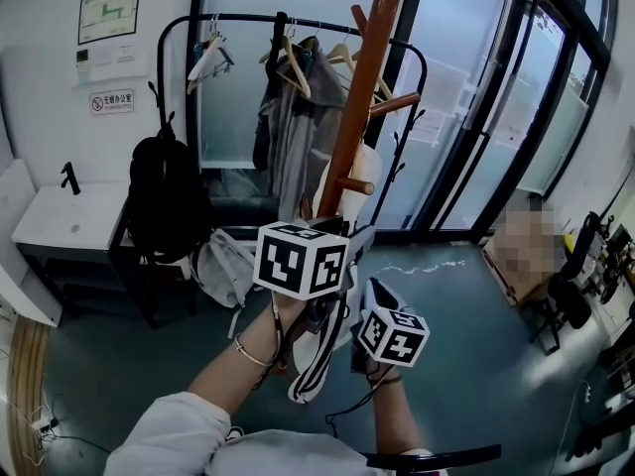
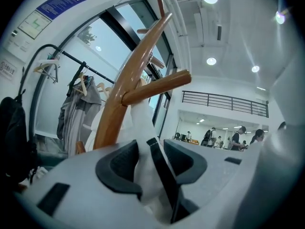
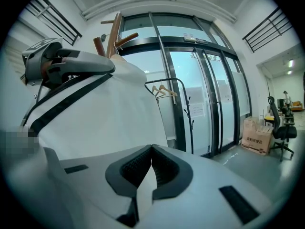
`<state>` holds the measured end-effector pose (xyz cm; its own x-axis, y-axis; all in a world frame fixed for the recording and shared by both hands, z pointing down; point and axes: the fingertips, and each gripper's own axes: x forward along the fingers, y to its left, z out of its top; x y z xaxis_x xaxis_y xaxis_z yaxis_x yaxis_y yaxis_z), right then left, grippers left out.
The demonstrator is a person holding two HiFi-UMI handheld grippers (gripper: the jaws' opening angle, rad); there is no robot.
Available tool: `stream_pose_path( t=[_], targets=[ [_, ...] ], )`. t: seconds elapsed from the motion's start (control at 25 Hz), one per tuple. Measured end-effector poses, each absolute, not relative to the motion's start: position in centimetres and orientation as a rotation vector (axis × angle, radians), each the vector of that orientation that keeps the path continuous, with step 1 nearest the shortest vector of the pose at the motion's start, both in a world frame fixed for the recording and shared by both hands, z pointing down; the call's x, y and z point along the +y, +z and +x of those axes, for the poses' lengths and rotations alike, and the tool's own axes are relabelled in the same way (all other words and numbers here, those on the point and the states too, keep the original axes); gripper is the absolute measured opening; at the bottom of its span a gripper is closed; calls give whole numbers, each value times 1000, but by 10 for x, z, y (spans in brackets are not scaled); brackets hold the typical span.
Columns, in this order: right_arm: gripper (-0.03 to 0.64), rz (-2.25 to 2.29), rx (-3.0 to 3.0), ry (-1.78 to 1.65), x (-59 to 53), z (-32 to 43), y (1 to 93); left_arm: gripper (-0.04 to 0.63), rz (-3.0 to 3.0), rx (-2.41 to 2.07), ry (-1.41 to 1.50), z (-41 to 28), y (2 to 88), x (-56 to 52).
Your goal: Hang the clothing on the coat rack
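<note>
A white garment with black stripes (image 1: 319,357) hangs between my two grippers, just in front of the brown wooden coat rack (image 1: 366,77). In the left gripper view, the left gripper (image 2: 151,144) points up at the rack's pole (image 2: 116,101) and a peg (image 2: 157,85). Its jaws stand apart, and the white cloth (image 2: 142,123) and a black stripe lie loosely between them. The right gripper (image 3: 151,149) is lower and to the right, shut on a fold of the garment (image 3: 105,113). Above that cloth, the right gripper view shows the left gripper's body (image 3: 66,63).
A black clothes rail (image 1: 298,20) with hangers and a grey coat (image 1: 298,117) stands behind the rack. A black backpack (image 1: 164,196) hangs at the left above a white table (image 1: 69,216). Glass doors (image 1: 476,97) fill the right. A black office chair (image 1: 571,286) stands at the far right.
</note>
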<state>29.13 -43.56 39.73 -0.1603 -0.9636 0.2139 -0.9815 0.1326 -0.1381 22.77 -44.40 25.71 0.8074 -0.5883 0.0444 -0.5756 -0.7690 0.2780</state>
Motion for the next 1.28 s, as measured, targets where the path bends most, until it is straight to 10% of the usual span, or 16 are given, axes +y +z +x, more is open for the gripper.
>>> stream_pose_path(
  t=[1.28],
  targets=[
    [23,2220,-2092,427,-403,293,412,219,2739,-549,-269,201,258,-407]
  ],
)
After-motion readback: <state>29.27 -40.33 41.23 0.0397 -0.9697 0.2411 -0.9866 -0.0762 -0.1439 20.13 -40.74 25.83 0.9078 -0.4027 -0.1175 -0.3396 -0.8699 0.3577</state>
